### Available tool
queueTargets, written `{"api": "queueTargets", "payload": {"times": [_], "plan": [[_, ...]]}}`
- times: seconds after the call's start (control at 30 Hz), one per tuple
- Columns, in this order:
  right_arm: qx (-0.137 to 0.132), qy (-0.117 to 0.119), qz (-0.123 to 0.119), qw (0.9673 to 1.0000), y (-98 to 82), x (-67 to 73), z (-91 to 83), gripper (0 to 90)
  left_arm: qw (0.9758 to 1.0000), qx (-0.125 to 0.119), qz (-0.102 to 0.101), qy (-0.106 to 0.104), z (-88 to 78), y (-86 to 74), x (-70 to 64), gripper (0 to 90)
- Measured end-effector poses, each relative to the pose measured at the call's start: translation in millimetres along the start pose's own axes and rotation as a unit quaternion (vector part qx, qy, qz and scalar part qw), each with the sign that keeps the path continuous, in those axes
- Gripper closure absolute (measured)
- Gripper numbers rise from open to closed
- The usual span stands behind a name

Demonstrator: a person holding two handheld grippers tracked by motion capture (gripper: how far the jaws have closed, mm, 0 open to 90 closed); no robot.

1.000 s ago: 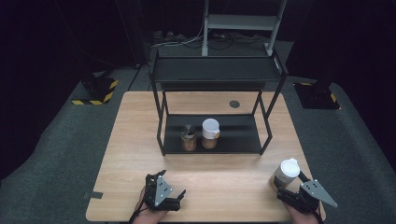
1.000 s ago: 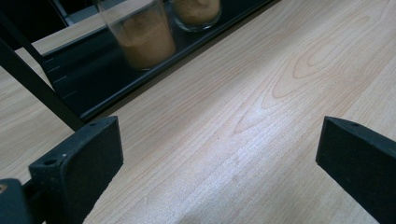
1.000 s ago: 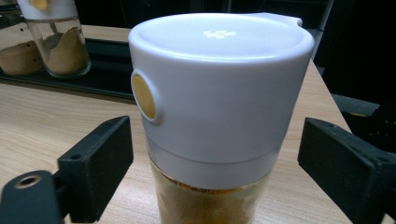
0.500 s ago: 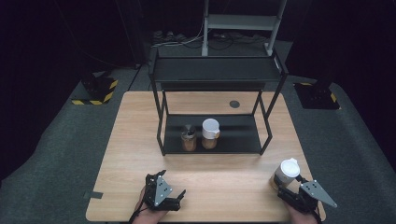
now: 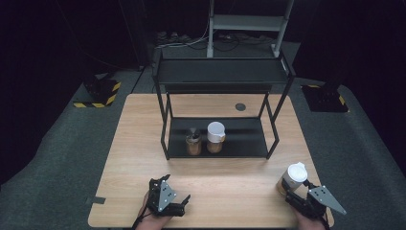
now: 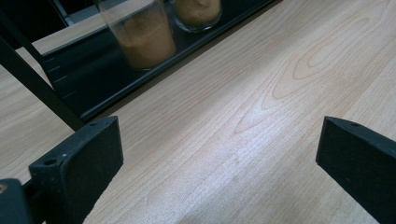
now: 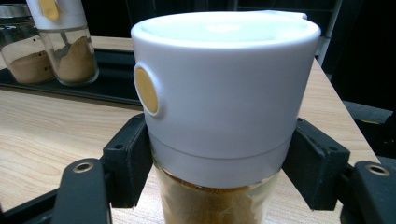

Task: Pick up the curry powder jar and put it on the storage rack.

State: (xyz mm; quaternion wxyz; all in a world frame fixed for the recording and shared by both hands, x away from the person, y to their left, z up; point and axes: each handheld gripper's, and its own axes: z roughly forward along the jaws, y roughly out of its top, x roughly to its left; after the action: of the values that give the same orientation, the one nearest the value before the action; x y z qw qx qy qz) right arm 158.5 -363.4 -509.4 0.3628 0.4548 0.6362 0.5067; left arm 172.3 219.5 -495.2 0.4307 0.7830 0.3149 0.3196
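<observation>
Fingers of my right gripper (image 7: 219, 172) have just been closing, and they now sit clamped on the spice jar (image 7: 219, 116), one black pad on each side, right at the seam where the white cap meets the glass. The jar stands upright on the table (image 5: 230, 187) near its right front corner, so its long axis runs straight up between the pads (the brown powder shows below the cap in the right gripper view). Seen from the high view, the jar (image 5: 292, 178) is just ahead of my right gripper (image 5: 298, 195), toward the rack.

What the coming move turns on, as I judge it: the rack (image 5: 218, 76) lies ahead and to the left of the jar, well apart from it, and its lower shelf (image 5: 244, 139) already carries a capped jar (image 5: 215, 137) beside an open jar (image 5: 193, 143). The bare part of that shelf is to their right, the side nearer my right hand, so this hand is the natural one to carry the jar there, keeping it upright.

My left gripper (image 5: 184, 205) rests near the front edge with its fingers (image 6: 77, 170) wide apart over bare wood, holding nothing, and it is well away from the jar.
</observation>
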Motion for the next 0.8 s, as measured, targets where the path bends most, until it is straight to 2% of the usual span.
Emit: {"api": "queueTargets", "payload": {"times": [0.37,0.57,0.8], "plan": [[0.006,0.005,-0.001,1.0000,6.5,0.5,0.5,30.0,1.0000,0.000,-0.002,-0.002,0.1,0.0,1.0,0.7],[-0.009,0.014,-0.013,0.9998,15.2,6.5,1.0,30.0,1.0000,0.000,-0.002,-0.003,0.0,-0.1,1.3,0.8],[-0.015,0.030,-0.024,0.9992,24.7,13.3,5.7,30.0,1.0000,-0.001,-0.005,-0.003,-0.1,-0.5,1.8,0.8]]}}
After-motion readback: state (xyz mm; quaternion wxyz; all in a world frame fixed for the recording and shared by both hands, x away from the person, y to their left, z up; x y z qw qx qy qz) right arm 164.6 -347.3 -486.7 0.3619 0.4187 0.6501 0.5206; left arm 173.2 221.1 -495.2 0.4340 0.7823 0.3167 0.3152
